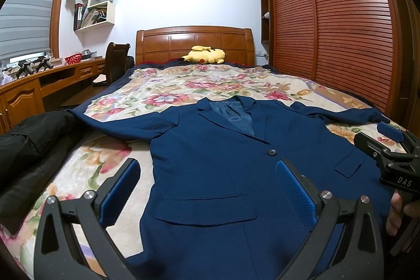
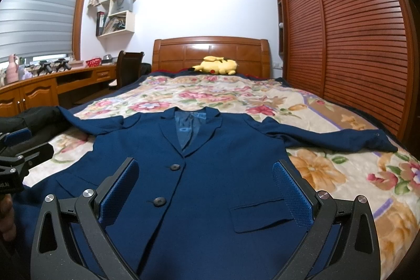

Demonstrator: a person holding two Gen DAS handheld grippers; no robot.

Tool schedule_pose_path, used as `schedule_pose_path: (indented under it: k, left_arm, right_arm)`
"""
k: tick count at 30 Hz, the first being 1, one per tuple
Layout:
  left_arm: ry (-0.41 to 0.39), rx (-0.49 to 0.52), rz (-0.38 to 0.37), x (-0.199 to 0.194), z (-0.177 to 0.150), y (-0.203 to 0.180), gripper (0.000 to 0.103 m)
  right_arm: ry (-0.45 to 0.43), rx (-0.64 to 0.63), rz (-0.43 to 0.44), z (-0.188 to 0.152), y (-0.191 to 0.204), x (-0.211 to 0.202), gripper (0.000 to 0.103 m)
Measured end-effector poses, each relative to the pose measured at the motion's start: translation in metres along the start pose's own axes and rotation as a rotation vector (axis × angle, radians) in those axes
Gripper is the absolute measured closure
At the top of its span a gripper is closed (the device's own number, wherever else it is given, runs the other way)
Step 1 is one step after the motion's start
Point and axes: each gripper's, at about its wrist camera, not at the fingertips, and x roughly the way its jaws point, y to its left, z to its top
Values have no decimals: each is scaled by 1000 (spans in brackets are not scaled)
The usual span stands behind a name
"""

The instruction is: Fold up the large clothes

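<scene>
Navy blazer (image 1: 210, 175) flat on floral bedspread (image 2: 328, 175), front up, sleeves spread.
Left gripper (image 1: 207, 196) and right gripper (image 2: 204, 193) both wide apart above it (probably not touching); black garment (image 1: 29, 148) at left.

Suit jacket (image 2: 215, 175) is deep navy, with shinier patterned blue lining at the collar and dark buttons (image 2: 174, 167). Blanket (image 1: 183, 85) under it is cream, covered in pink, red and orange flowers with green leaves. At 9 o'clock there's a plain black garment (image 1: 31, 148). Up at 12 o'clock, a yellow Pikachu plush (image 1: 206, 54) with a red cheek. Headboard (image 1: 194, 42) is orange-brown wood, the slatted wardrobe doors (image 2: 354, 30) at 2 o'clock reddish-brown. Gripper pads (image 1: 295, 192) are textured blue on black frames.
</scene>
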Motion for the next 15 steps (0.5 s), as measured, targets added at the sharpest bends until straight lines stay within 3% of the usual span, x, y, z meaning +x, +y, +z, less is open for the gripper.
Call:
schedule_pose_path:
  k: [15]
  left_arm:
    - [9, 18, 19, -3, 0, 6, 0]
  right_arm:
    - [11, 2, 20, 6, -4, 1, 0]
